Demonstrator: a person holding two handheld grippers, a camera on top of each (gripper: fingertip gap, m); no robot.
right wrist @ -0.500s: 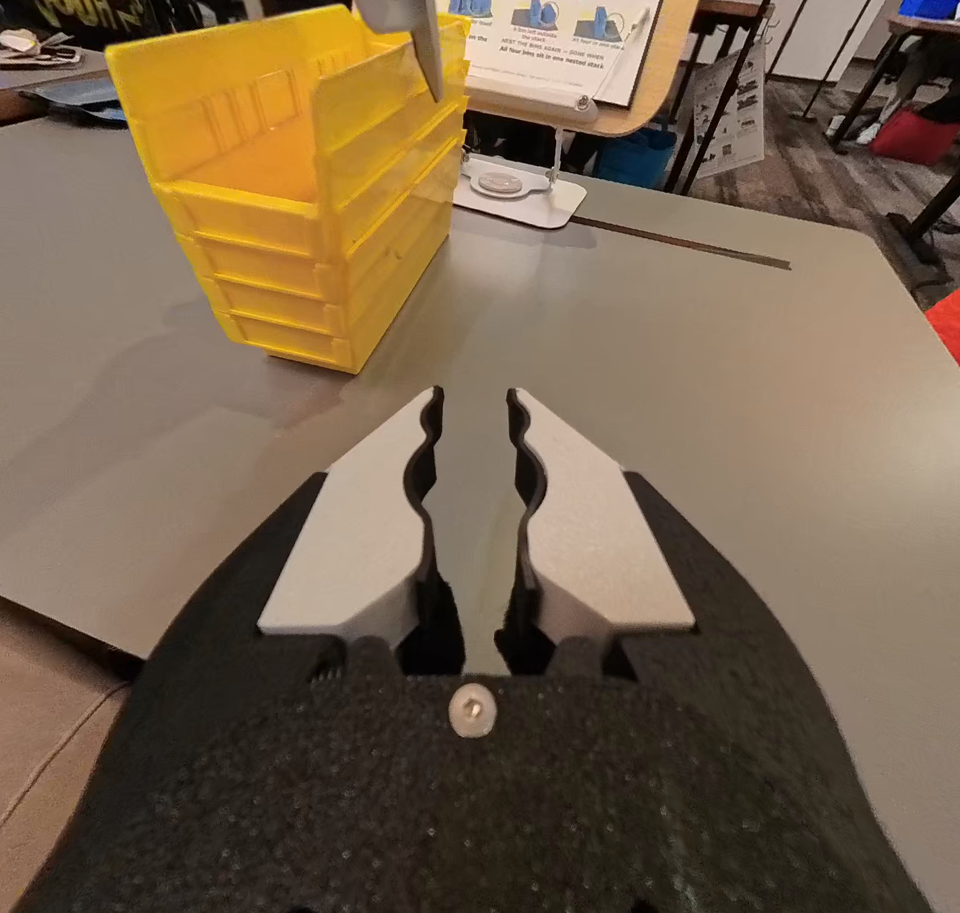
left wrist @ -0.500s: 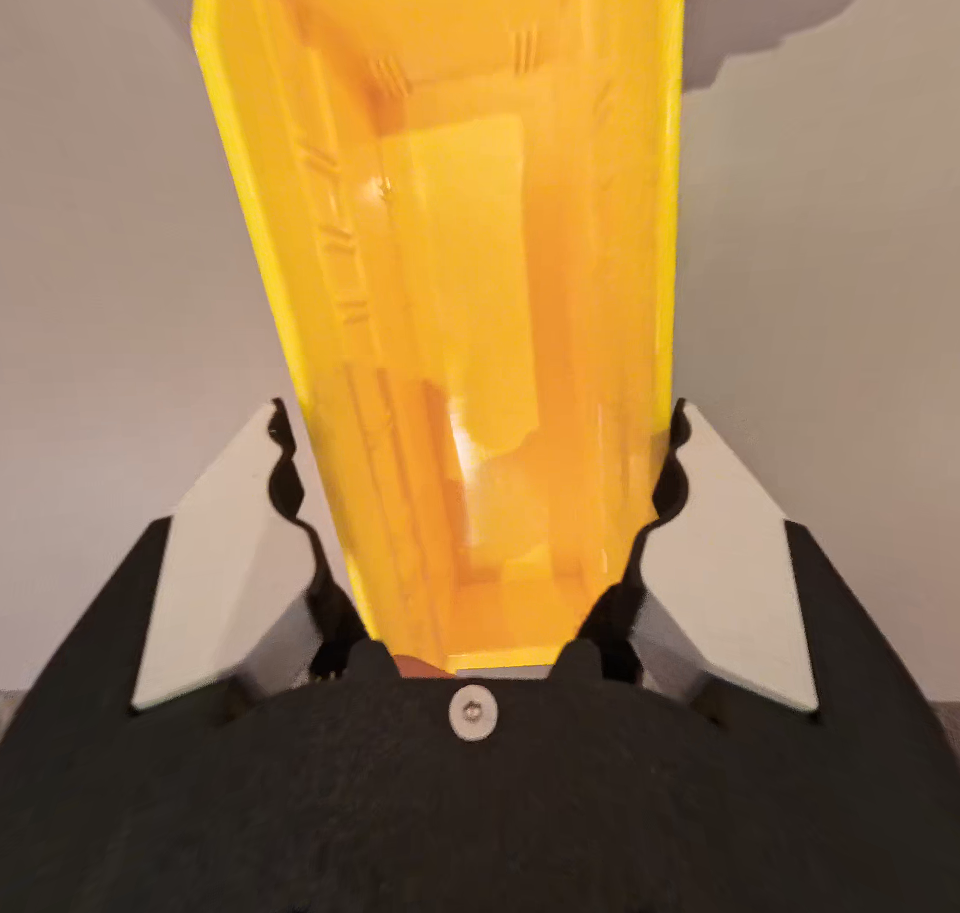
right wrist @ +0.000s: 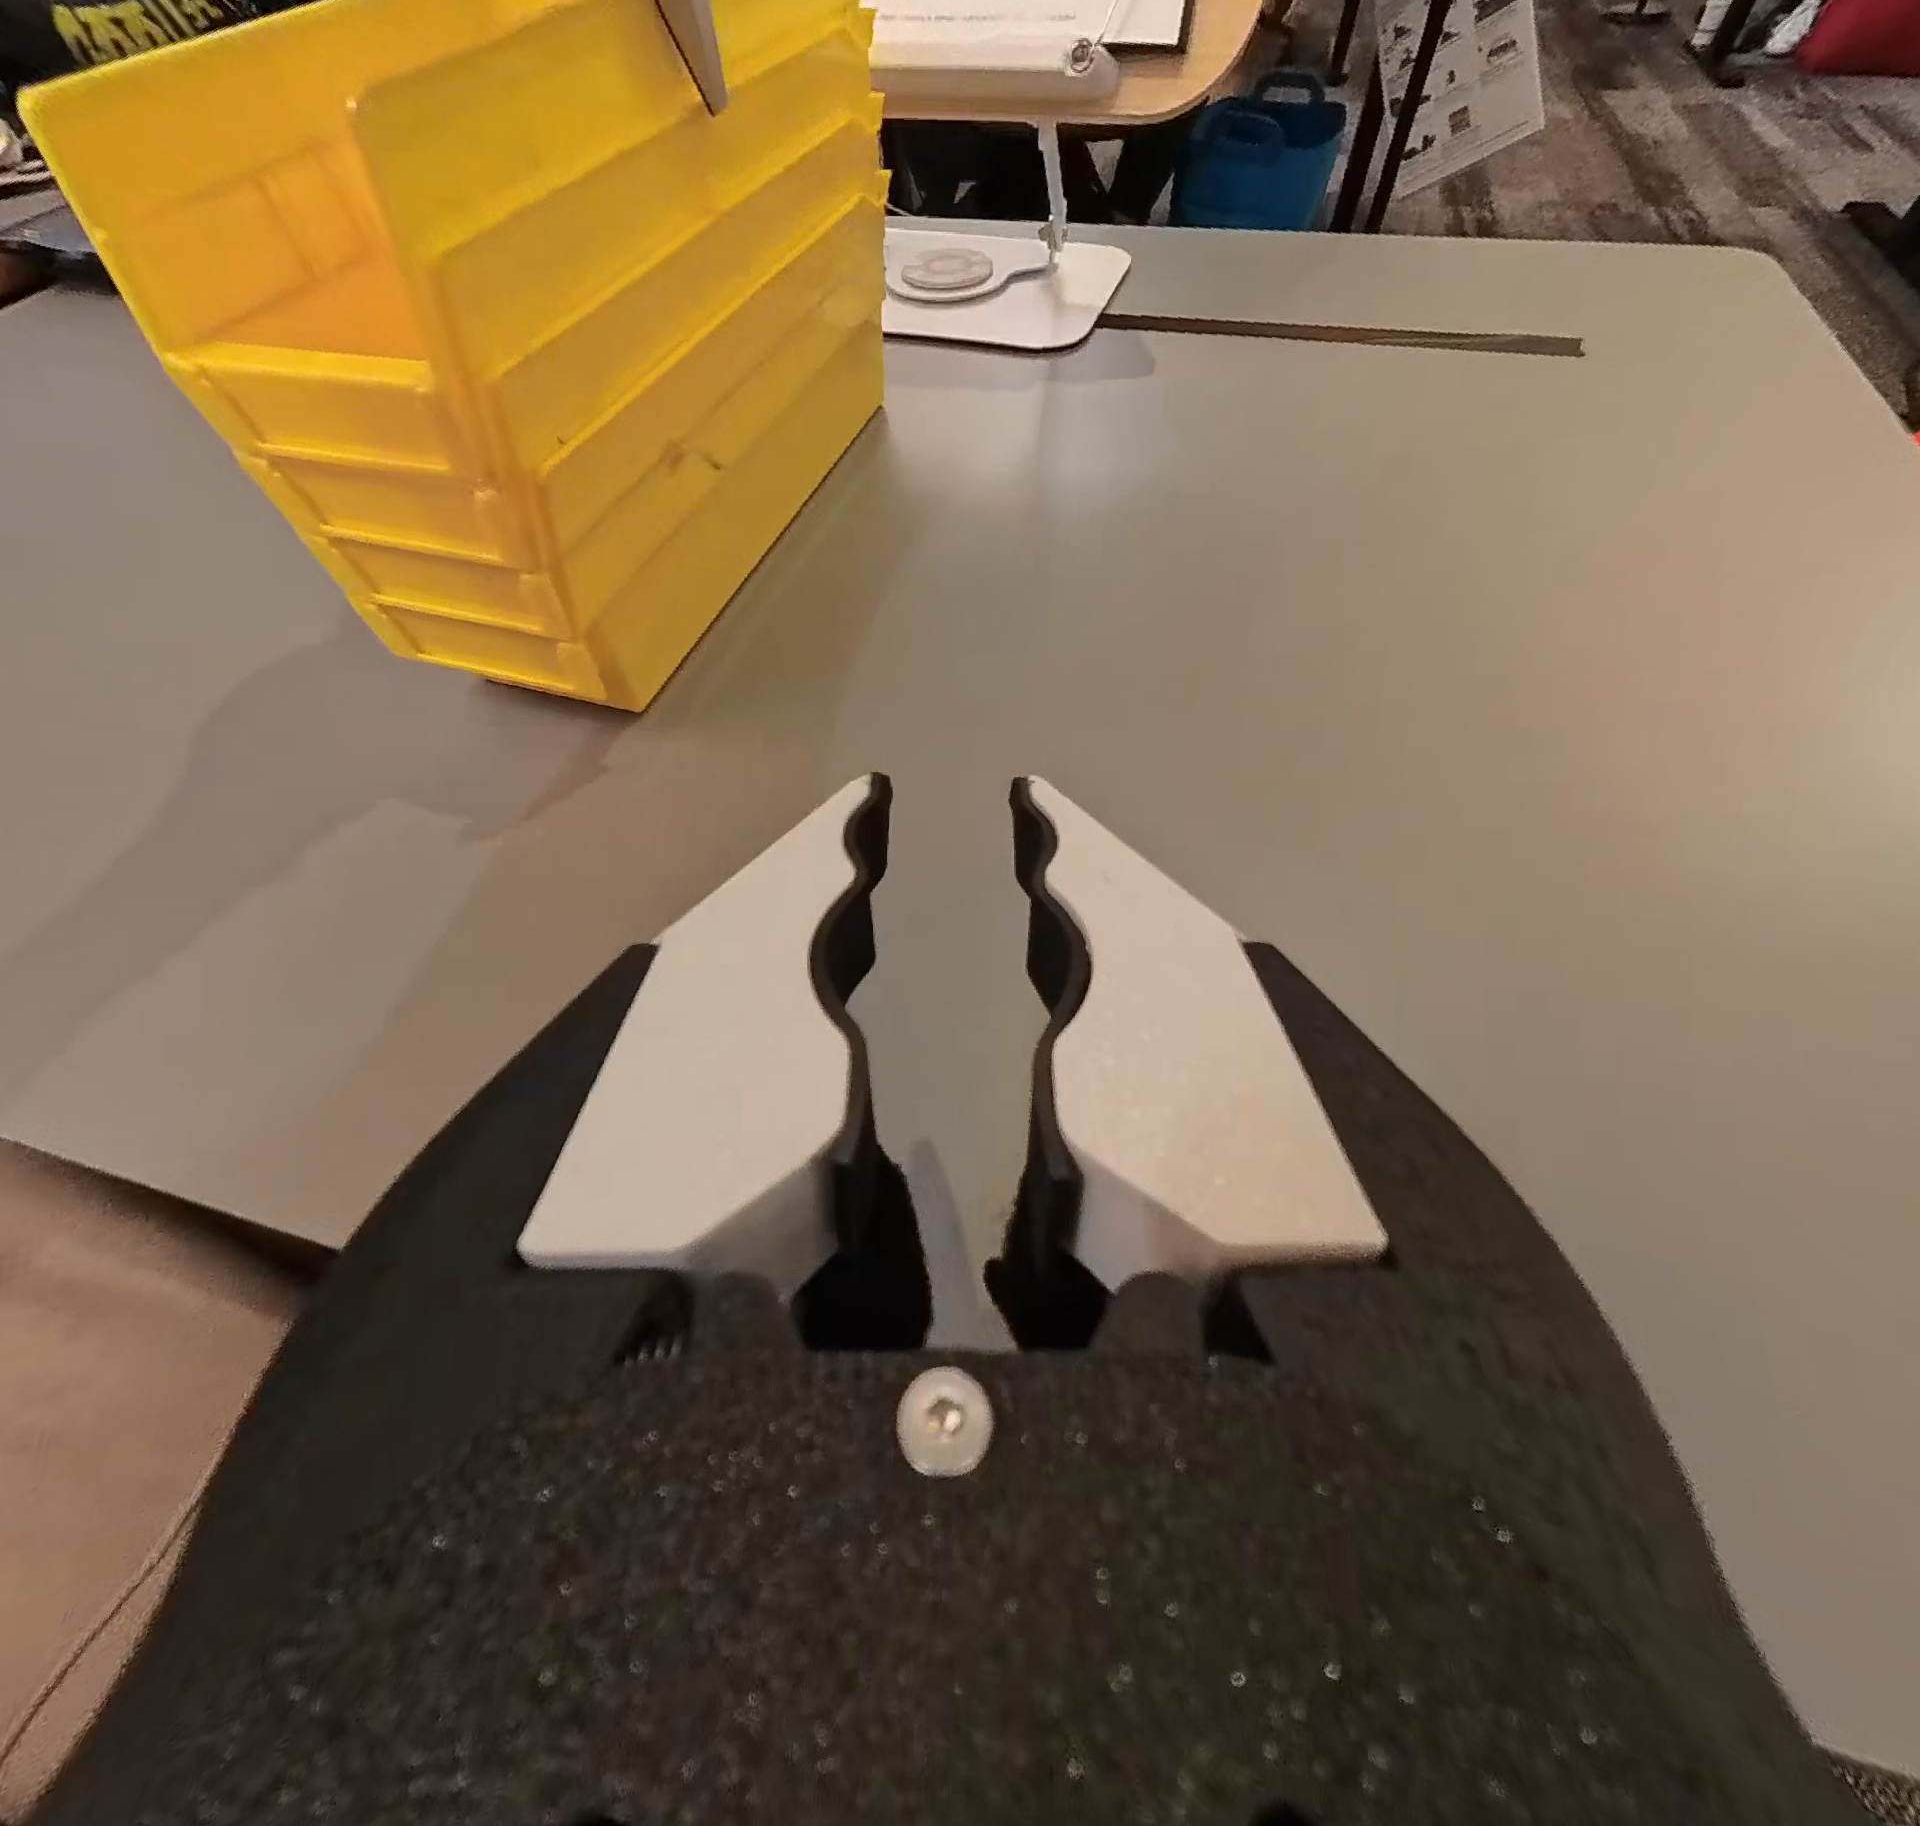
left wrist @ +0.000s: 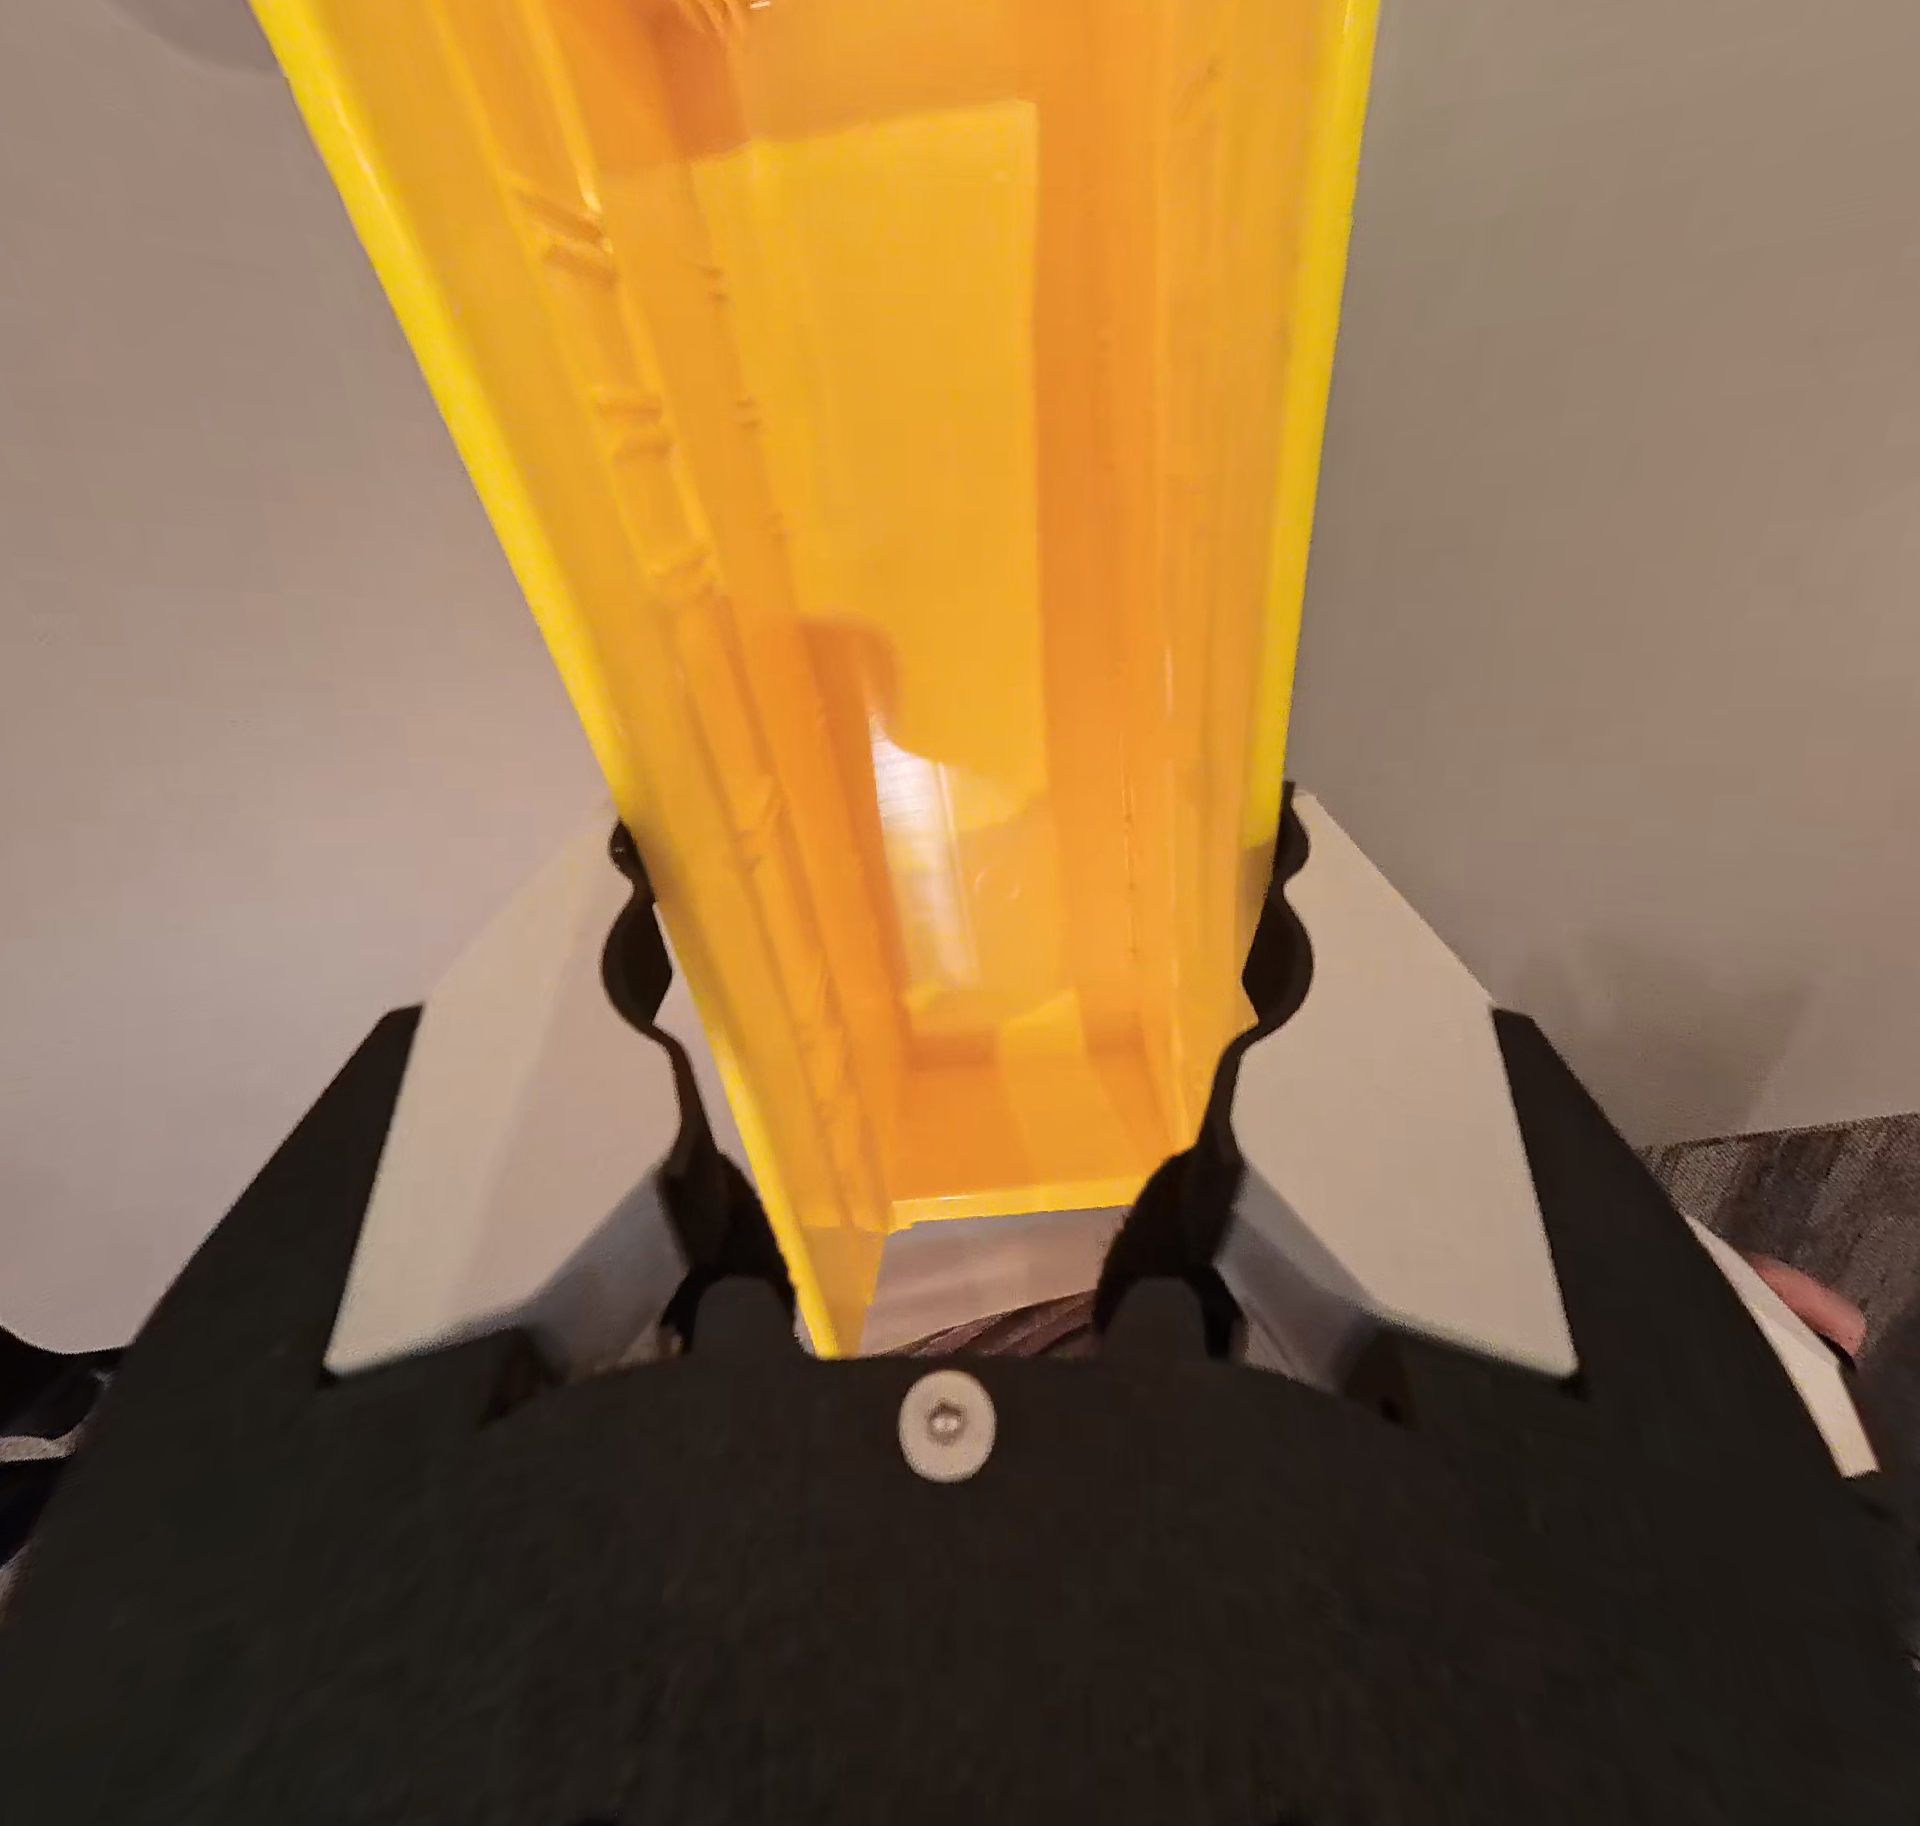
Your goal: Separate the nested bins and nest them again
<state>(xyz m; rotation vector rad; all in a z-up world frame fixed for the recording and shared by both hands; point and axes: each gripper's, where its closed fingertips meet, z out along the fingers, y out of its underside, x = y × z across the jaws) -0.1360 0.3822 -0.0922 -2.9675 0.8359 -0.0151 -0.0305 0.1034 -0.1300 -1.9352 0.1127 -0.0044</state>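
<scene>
Now riding higher than a moment ago, apparently lifting: top bin [right wrist: 582, 103] pinched by left gripper [left wrist: 951, 955]; right gripper [right wrist: 951, 810] idling nearly closed, empty.

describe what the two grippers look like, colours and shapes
Both match. The left gripper and right gripper each have a rough, speckled black body that fans out wide, two pale grey wedge-shaped fingers with wavy black inner pads, and one silver hex screw centred below the gap. No cables or markings show.
</scene>
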